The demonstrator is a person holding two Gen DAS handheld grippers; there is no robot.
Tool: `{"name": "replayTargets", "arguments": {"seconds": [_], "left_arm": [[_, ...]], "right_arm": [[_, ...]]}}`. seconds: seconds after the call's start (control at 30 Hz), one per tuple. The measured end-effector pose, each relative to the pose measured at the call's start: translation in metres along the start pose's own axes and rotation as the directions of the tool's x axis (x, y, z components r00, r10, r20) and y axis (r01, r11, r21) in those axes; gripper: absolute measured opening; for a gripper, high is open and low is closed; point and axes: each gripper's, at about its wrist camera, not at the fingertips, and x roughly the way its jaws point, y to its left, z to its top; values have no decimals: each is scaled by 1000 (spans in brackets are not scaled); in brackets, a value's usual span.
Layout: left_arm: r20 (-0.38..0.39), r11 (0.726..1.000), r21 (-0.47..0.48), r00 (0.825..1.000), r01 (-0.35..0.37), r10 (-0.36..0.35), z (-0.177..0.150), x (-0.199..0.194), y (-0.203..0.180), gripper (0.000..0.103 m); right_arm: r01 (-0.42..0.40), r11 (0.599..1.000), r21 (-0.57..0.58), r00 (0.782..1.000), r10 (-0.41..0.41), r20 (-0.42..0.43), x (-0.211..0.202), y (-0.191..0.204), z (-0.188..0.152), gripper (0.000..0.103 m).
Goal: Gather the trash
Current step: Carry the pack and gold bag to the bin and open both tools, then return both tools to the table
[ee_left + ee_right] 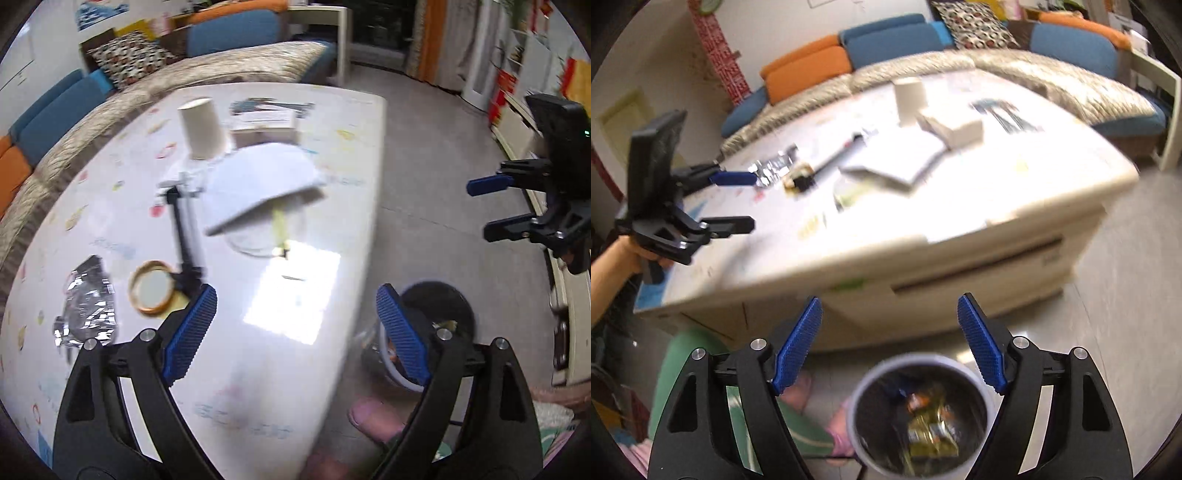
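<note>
Both grippers are wide open with nothing in them. The right gripper hangs over the trash bin on the floor; the bin sits at 6 o'clock in its view and already has crumpled wrappers inside. The left gripper is over the white table, where a crumpled foil wrapper lies at 8 o'clock beside a tape roll. A paper cup stands at 11.
</note>
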Motion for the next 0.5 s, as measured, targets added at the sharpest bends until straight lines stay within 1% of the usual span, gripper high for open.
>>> {"name": "replayTargets", "arguments": {"seconds": [0.1, 0.23, 0.3, 0.37, 0.5], "left_arm": [[13, 997, -67, 999, -35, 36, 8, 7, 26, 88], [8, 991, -130, 999, -40, 42, 15, 24, 58, 88], [-14, 990, -130, 999, -52, 50, 19, 38, 68, 88], [-28, 991, -116, 997, -72, 70, 23, 48, 78, 88], [-43, 990, -123, 997, -65, 60, 30, 69, 91, 88]], "right_arm": [[-16, 999, -40, 1000, 16, -4, 14, 6, 34, 78], [-33, 998, -52, 999, 31, -24, 42, 11, 71, 79], [-59, 998, 6, 998, 59, -32, 57, 3, 89, 80], [-103, 991, 84, 994, 106, -29, 71, -11, 102, 80], [-134, 971, 197, 990, 141, -22, 96, -31, 120, 80]]}}
